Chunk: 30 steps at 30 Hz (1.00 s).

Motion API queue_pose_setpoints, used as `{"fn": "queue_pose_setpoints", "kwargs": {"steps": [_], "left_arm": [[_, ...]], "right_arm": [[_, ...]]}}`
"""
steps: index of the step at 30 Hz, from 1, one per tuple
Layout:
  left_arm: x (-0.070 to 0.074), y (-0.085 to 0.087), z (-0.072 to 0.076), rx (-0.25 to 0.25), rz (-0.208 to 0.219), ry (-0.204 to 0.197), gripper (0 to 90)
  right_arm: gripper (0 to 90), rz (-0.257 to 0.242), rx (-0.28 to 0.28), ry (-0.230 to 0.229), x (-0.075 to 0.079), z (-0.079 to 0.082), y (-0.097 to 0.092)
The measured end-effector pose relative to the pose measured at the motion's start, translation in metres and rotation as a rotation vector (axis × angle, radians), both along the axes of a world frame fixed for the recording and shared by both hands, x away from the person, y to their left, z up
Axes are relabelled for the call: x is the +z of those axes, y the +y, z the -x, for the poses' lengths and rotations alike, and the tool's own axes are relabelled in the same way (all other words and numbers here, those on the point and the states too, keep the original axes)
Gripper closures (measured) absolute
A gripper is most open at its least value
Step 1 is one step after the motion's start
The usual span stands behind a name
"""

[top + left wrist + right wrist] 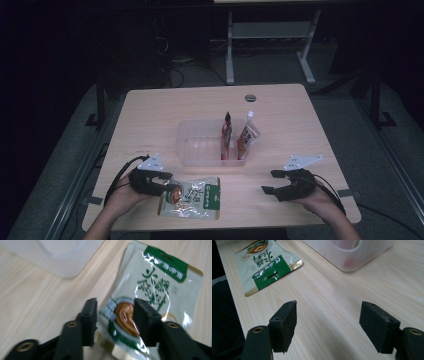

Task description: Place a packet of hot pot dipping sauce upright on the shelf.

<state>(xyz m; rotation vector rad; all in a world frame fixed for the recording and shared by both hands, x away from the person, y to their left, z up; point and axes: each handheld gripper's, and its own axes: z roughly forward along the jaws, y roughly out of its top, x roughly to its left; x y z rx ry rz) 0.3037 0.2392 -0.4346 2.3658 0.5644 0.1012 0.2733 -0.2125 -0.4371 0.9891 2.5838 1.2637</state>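
Lying flat at the near edge of the counter (280,107), the green-and-white snack pouch (190,198) has its left end between the jaws of the left gripper (167,187). In the left gripper view those jaws stand apart on either side of the pouch's printed bowl picture (126,315), and I cannot see the pads pressing on the film, so the pouch looks loose rather than clamped. No other thing is between them.

To the right, well apart from the pouch, the right gripper (270,182) rests low on the bare wood with its jaws apart and nothing between them; its own view shows the pouch's green header (273,275) off to the left and a corner of the tub beyond.

Farther back, at mid-counter, the clear plastic tub (192,145) holds two sauce packets (226,136) standing in its right part.

Judging from this, the step in hand is the handling of the pouch at the front edge, either a release or a fresh grasp. If it is meant for the tub, the next move calls for closing squarely on the pouch's end, lifting it clear of the wood, and carrying it over the near wall into the free left part.
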Motion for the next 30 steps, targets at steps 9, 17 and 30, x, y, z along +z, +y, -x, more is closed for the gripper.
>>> {"fn": "queue_pose_setpoints", "kwargs": {"steps": [9, 17, 30], "left_arm": [[-0.015, -0.012, -0.006, -0.058, -0.018, 0.017, 46.7], [-0.020, -0.017, -0.003, -0.093, -0.051, 0.026, 55.9], [-0.020, -0.016, -0.001, -0.079, -0.027, 0.056, 88.3]], "right_arm": [[29.8, 0.002, -0.001, 0.001, -0.001, -0.001, -0.001], [29.8, 0.004, 0.003, 0.005, -0.001, 0.000, 0.001], [31.5, -0.003, 0.018, 0.018, -0.003, -0.001, 0.001]]}}
